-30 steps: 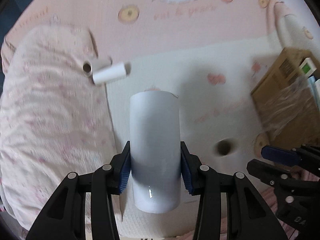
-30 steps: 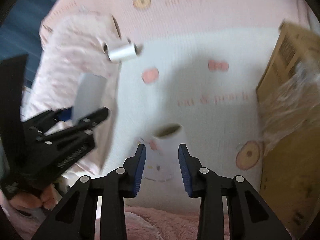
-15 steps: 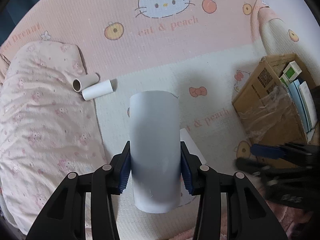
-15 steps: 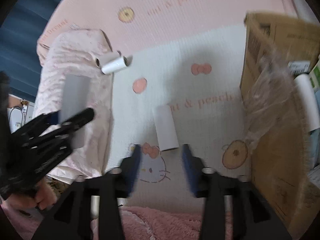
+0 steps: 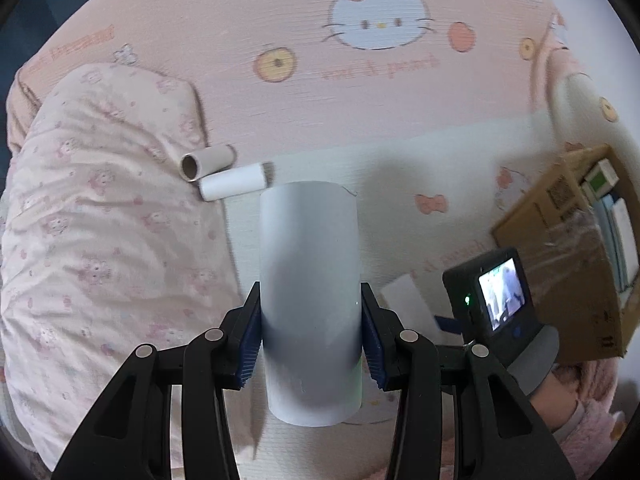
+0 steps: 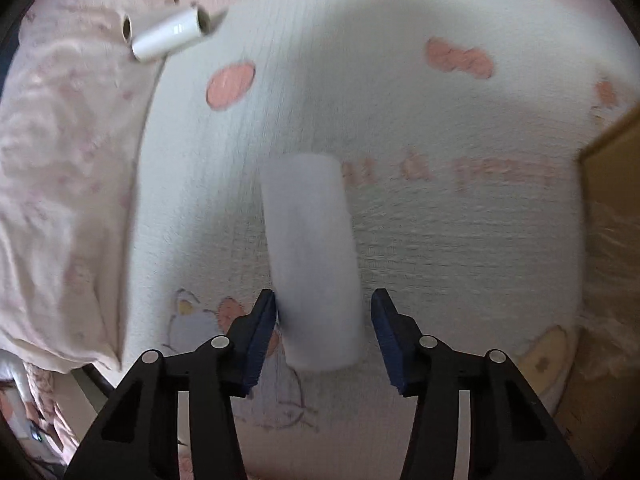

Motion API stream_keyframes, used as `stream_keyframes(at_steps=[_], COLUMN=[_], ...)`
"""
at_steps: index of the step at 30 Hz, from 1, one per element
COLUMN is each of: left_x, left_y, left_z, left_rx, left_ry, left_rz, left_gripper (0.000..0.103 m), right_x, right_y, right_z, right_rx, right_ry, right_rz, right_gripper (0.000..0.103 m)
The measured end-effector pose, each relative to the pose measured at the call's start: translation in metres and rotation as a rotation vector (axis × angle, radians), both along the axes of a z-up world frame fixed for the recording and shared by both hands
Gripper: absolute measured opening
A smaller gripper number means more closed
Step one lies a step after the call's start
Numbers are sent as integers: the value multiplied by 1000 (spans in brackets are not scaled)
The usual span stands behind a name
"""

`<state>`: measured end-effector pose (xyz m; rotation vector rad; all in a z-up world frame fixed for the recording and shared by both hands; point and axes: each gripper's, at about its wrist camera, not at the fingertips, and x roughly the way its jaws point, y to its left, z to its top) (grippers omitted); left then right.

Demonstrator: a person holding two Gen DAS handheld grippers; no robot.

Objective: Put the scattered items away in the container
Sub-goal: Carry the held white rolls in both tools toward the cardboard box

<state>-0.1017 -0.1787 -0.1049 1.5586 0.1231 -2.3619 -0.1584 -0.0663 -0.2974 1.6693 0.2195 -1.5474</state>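
The left gripper point(image 5: 311, 346) pinched a white tube point(image 5: 310, 300), while the right gripper's point(image 6: 323, 334) jaws were closing around another tube point(image 6: 314, 256) on the blanket point(image 6: 440, 240), beside the box point(image 5: 568, 264).

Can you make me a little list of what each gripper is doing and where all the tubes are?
left gripper: shut on a white tube, held off the bed
right gripper: closing around a second white tube lying on the blanket, right pad not touching yet
loose tubes: brown tube and small white tube, side by side by the pillow
container: cardboard box, at the right
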Motion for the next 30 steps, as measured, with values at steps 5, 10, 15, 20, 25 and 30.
stream_keyframes(at_steps=[5, 10, 15, 20, 25, 30], left_x=[-1, 1, 4, 4, -2, -11], left_y=[-13, -12, -8, 4, 22, 42], left_z=[-4, -6, -14, -25, -21, -2], left_rx=[-13, -15, -11, -24, -14, -5], left_ry=[-19, -31, -58, -89, -78, -29], left_rz=[39, 48, 46, 29, -11, -60], left_gripper=[48, 48, 48, 47, 47, 47], right_x=[10, 15, 10, 7, -7, -30], right_y=[-12, -5, 14, 43, 73, 107], right_z=[-4, -3, 3, 40, 92, 139], right_rx=[39, 41, 4, -86, -218, -357], right_ry=[69, 93, -38, 13, 27, 41], right_rz=[36, -8, -150, -216, -296, -386], right_gripper=[43, 42, 41, 40, 40, 40])
